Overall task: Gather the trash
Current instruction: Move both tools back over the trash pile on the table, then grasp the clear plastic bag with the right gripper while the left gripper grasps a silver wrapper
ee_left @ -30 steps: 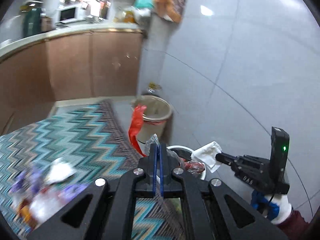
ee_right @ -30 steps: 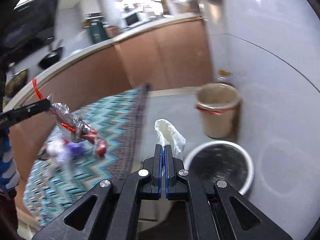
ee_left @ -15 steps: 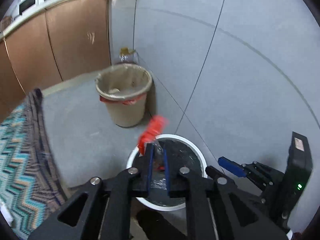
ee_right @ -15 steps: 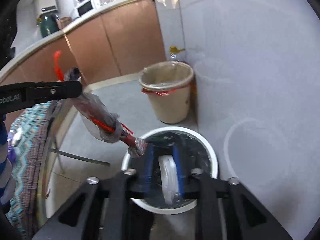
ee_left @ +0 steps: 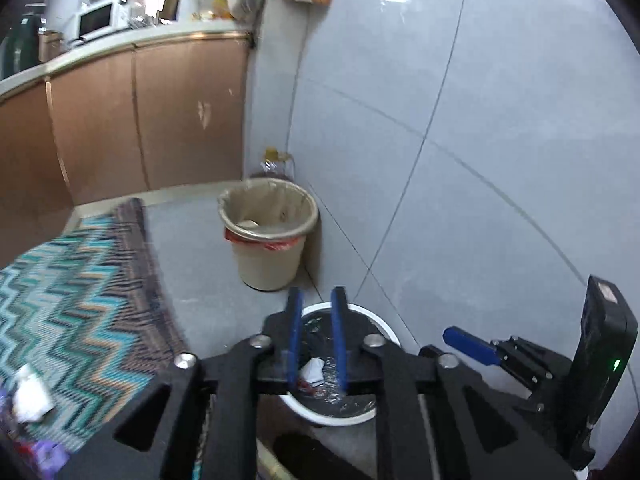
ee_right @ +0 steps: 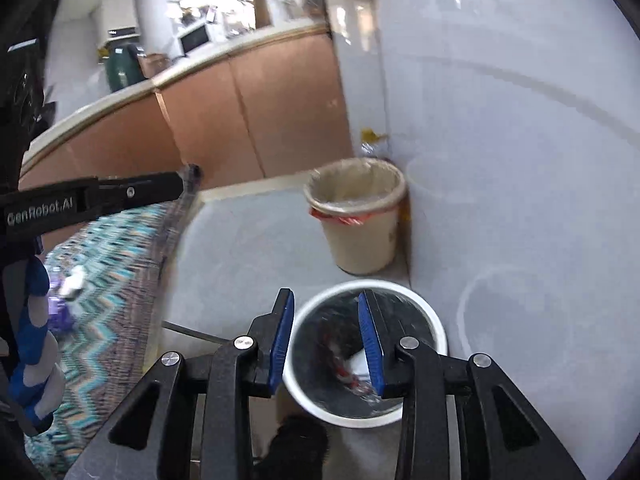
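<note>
A white-rimmed bin point(ee_left: 384, 322) with a black liner stands on the floor by the wall; it also shows in the right wrist view point(ee_right: 424, 312). Inside lie a white tissue point(ee_left: 313, 370) and a red and clear wrapper point(ee_right: 344, 372). My left gripper point(ee_left: 316, 300) is open and empty above the bin. My right gripper point(ee_right: 326, 300) is open and empty above it too. More trash, a white crumpled piece point(ee_left: 30, 396) and purple wrappers point(ee_right: 64, 312), lies on the zigzag tablecloth point(ee_left: 72, 304).
A beige bin point(ee_left: 268, 232) with a red bag edge stands in the corner, a plastic bottle point(ee_left: 274, 164) behind it. Brown cabinets point(ee_left: 140, 120) with a countertop and microwave point(ee_left: 96, 20) run along the back. The grey tiled wall point(ee_left: 480, 140) is on the right.
Both grippers opened over the white bin. The red wrapper left my left gripper and the white tissue left my right; both now lie in the bin. Both views tilted up.
</note>
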Demonstrator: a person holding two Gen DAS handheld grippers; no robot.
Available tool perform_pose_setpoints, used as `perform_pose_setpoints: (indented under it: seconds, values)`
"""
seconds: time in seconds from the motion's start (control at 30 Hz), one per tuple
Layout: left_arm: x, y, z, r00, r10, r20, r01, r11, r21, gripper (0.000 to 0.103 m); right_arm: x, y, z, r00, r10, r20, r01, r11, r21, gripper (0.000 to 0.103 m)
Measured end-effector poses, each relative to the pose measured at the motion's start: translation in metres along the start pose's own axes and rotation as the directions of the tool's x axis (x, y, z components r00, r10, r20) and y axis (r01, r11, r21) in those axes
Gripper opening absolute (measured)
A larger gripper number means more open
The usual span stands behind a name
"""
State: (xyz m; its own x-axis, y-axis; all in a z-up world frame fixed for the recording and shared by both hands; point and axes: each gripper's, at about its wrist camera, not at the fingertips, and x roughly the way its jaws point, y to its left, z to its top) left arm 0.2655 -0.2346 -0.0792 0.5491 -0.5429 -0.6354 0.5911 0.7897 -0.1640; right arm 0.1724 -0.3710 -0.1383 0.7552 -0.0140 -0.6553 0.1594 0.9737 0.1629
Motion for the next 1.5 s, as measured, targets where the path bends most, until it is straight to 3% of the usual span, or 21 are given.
perform_pose_setpoints:
  seconds: [0.17, 0.33, 0.4, 0.47, 0.7, 1.0, 1.2, 1.4, 1.5]
  values:
    - [-0.075, 0.036, -0.016, 0.995, 0.056, 0.088, -0.052, 0.997, -0.05, 0.045, -0.04, 0.051, 0.014, 0.993, 0.105, 0.049, -0.101, 0.992, -0.08, 0.033]
    - [-0.149, 0.088, -0.043, 0.981, 0.129, 0.142, -0.116, 0.988, -0.099, 0.047, -0.068, 0.104, 0.017, 0.978, 0.201, 0.06, -0.189, 0.968, -0.164, 0.033]
    - [-0.174, 0.107, -0.056, 0.974, 0.164, 0.157, -0.147, 0.982, -0.115, 0.051, -0.077, 0.127, 0.015, 0.97, 0.238, 0.053, -0.223, 0.954, -0.201, 0.033]
    - [-0.203, 0.131, -0.073, 0.961, 0.216, 0.172, -0.194, 0.972, -0.134, 0.063, -0.082, 0.147, 0.014, 0.96, 0.277, 0.039, -0.261, 0.939, -0.225, 0.033]
    - [-0.261, 0.196, -0.135, 0.937, 0.313, 0.155, -0.276, 0.935, -0.22, 0.071, -0.089, 0.2, -0.002, 0.93, 0.367, -0.029, -0.359, 0.887, -0.289, 0.033]
    - [-0.254, 0.26, -0.195, 0.953, 0.297, 0.056, -0.254, 0.886, -0.387, 0.072, -0.062, 0.256, -0.034, 0.879, 0.442, -0.182, -0.477, 0.817, -0.322, 0.038]
    - [-0.229, 0.278, -0.198, 0.967, 0.251, 0.035, -0.21, 0.873, -0.441, 0.072, -0.032, 0.272, -0.048, 0.865, 0.428, -0.262, -0.497, 0.804, -0.327, 0.042]
    - [-0.211, 0.305, -0.199, 0.979, 0.201, 0.031, -0.154, 0.83, -0.536, 0.072, -0.006, 0.281, -0.053, 0.852, 0.419, -0.315, -0.511, 0.797, -0.322, 0.043]
    - [-0.207, 0.312, -0.198, 0.981, 0.192, 0.035, -0.141, 0.822, -0.552, 0.071, 0.007, 0.287, -0.055, 0.841, 0.422, -0.338, -0.524, 0.79, -0.319, 0.043]
